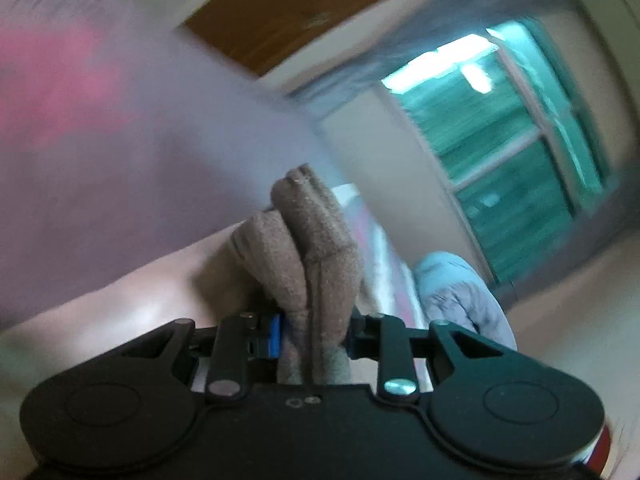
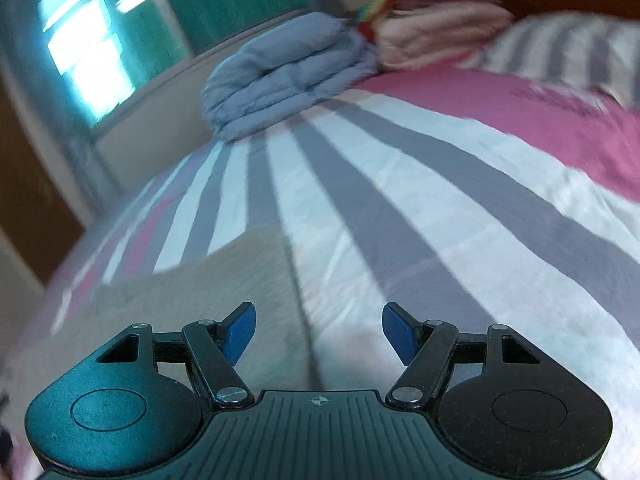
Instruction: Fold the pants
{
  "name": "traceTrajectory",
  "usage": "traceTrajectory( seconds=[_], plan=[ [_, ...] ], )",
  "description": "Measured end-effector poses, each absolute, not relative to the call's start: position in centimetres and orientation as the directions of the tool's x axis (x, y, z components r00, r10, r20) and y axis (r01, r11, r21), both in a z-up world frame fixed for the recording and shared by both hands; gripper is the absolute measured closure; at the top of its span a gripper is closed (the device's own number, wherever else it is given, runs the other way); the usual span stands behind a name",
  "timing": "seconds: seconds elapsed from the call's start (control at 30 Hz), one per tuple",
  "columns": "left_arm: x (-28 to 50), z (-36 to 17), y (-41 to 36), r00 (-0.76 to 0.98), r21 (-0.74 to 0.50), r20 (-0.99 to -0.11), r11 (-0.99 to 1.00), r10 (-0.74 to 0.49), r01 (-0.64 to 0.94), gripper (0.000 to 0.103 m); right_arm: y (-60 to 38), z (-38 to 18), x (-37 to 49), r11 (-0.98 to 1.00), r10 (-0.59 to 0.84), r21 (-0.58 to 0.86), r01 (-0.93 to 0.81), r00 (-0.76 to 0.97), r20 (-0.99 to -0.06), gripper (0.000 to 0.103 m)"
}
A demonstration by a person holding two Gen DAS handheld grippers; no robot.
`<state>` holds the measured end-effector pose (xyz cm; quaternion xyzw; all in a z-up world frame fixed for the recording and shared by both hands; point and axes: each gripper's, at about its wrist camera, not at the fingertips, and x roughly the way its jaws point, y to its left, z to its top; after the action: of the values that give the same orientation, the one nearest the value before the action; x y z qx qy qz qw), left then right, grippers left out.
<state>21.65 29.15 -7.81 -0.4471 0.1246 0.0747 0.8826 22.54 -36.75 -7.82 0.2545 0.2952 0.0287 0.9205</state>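
Observation:
The pants are of a tan-brown fleecy cloth. In the left wrist view a bunched fold of the pants stands up between the blue pads, and my left gripper is shut on it. In the right wrist view a flat stretch of the pants lies on the striped bed cover at the lower left. My right gripper hovers over the edge of that cloth, jaws wide apart, with nothing between its blue fingertips.
A bed cover with grey, white and pink stripes fills the right wrist view. A folded blue-grey quilt and a pink folded pile sit at its far end beside a striped pillow. A window and a wooden door stand beyond.

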Motion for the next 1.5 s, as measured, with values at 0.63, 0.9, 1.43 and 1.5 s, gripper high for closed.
traceTrajectory(
  seconds=[0.63,0.9,1.43,1.5],
  plan=[
    [26.2,2.2,3.8,0.959,-0.276,-0.275,0.961,-0.066,-0.013,0.086,-42.9,-6.4,22.3,0.905,-0.009,0.378,0.195,0.898,-0.441,0.033],
    [28.5,-1.0,-8.1,0.902,-0.107,-0.393,0.983,-0.179,0.149,0.086,-44.7,-7.5,23.7,0.877,0.038,0.435,0.203,0.874,-0.484,0.033],
    [26.9,-7.2,-17.7,0.855,0.298,-0.518,0.943,0.030,0.147,0.085,-44.2,-8.5,24.0,0.868,0.073,0.448,0.215,0.837,-0.543,0.033],
    [26.9,-7.1,-18.1,0.855,0.314,-0.517,0.939,0.044,0.142,0.085,-44.2,-8.4,23.9,0.867,0.070,0.447,0.220,0.835,-0.546,0.033]
  ],
)
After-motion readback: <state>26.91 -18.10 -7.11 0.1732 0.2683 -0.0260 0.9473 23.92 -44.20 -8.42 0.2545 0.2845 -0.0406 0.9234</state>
